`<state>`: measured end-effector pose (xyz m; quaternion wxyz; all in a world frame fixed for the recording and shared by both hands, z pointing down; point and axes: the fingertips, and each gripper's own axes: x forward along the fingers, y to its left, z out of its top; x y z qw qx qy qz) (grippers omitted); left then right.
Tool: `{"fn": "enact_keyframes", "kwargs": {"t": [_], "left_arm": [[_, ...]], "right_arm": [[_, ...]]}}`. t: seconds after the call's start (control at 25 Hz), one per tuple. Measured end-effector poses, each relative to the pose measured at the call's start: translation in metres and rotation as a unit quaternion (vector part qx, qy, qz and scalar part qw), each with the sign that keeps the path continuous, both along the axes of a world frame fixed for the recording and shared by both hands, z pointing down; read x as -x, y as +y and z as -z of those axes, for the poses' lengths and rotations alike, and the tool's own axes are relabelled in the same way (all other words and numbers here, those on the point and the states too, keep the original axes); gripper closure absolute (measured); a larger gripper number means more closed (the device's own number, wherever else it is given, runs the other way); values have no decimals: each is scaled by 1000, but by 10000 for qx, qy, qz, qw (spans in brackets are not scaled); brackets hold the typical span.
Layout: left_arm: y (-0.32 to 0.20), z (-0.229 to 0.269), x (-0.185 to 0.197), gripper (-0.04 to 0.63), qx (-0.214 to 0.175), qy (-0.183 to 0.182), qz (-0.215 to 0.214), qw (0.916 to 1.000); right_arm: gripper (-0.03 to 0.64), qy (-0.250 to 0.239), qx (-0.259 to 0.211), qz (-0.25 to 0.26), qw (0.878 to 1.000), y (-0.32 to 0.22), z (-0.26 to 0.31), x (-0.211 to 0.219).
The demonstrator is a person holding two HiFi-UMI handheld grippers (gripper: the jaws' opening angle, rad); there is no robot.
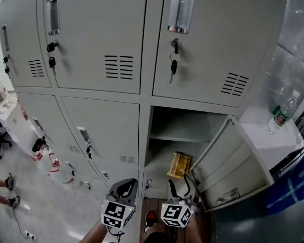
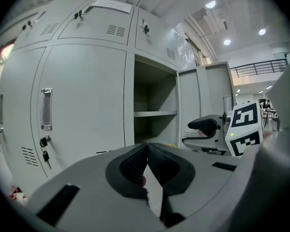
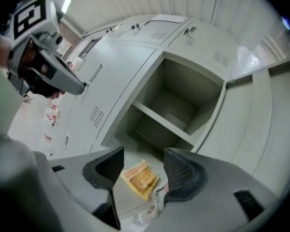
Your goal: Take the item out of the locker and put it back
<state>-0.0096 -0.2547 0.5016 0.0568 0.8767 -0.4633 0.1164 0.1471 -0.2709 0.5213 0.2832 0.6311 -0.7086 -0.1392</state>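
Note:
A yellow snack packet (image 1: 179, 165) lies on the floor of the open locker (image 1: 164, 151), below its shelf (image 1: 178, 136). In the right gripper view the packet (image 3: 140, 178) shows in the gap between the spread jaws, farther in, with no pad touching it. My right gripper (image 1: 181, 186) is open just in front of the locker opening. My left gripper (image 1: 125, 188) hangs beside it to the left, before the shut neighbouring door. Its pads meet with nothing between them (image 2: 147, 151). The right gripper (image 2: 208, 127) also shows at the left gripper view's right.
The locker door (image 1: 233, 163) stands swung out to the right. Keys (image 1: 174, 65) hang from the shut locker above. A plastic bottle (image 1: 281, 113) stands on a white ledge at the right. Spray bottles (image 1: 54, 163) sit on the floor at the left.

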Motion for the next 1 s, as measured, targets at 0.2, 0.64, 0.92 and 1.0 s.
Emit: {"fn": "enact_keyframes", "kwargs": {"t": [0.2, 0.64, 0.92, 1.0], "left_arm": [[25, 17, 11, 574, -122, 62, 2, 9999], [91, 32, 32, 574, -242, 154, -128, 9995], [136, 32, 41, 574, -280, 172, -253, 9991], [149, 31, 44, 574, -270, 160, -306, 9990]], "right_arm": [[405, -901, -438, -226, 9947, 35, 31, 5], [549, -2448, -597, -416, 9668, 126, 61, 23], [583, -2539, -717, -545, 9630, 181, 69, 31], [588, -2559, -706, -574, 9624, 196, 66, 34]]}}
